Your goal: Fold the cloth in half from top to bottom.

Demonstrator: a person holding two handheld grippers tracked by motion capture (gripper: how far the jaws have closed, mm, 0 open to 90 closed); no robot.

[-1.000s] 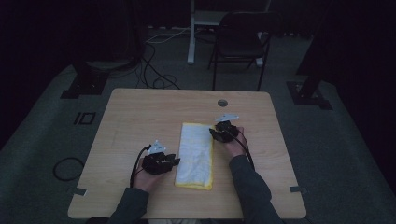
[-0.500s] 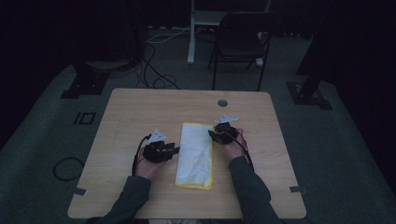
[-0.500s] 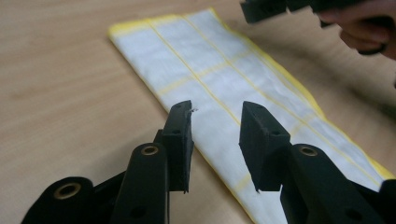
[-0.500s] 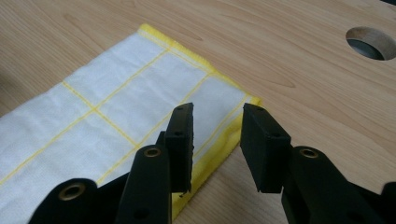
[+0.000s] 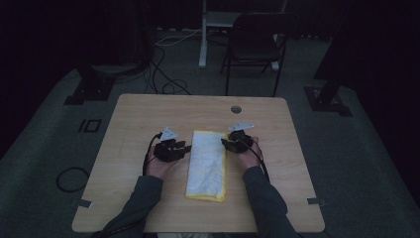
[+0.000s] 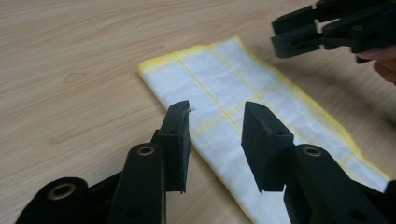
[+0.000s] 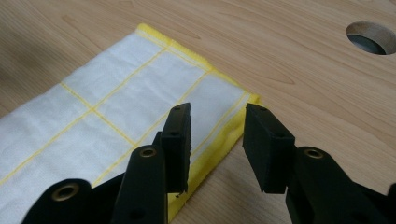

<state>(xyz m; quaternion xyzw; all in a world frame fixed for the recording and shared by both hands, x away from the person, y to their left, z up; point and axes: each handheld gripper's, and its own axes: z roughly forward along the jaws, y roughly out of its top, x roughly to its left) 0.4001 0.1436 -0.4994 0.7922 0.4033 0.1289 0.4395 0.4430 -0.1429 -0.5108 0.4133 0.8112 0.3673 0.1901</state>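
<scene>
High view: folded white cloth with yellow border and yellow grid lines (image 5: 207, 165) lies lengthwise mid-table on the light wood table (image 5: 129, 119), long axis running away from the person. Left gripper (image 5: 184, 148) sits just beside the cloth's left long edge, near the far half; right gripper (image 5: 225, 144) is at the cloth's right edge near the far right corner. Both forearms in grey sleeves (image 5: 132, 208) come in from the bottom. Round cable hole (image 5: 236, 109) in the table beyond the cloth, black chair (image 5: 257, 44) on the floor behind. Left gripper view: jaws spread with a clear gap, nothing between them, hovering over the cloth's near edge; cloth (image 6: 243, 107) passes under the gap; the right gripper (image 6: 327, 32) shows at top right across the cloth. Right gripper view: jaws spread apart, empty, straddling the yellow hem by the cloth's corner (image 7: 116, 112); can't tell if the tips touch the fabric. Cable hole (image 7: 371, 39) at upper right.
</scene>
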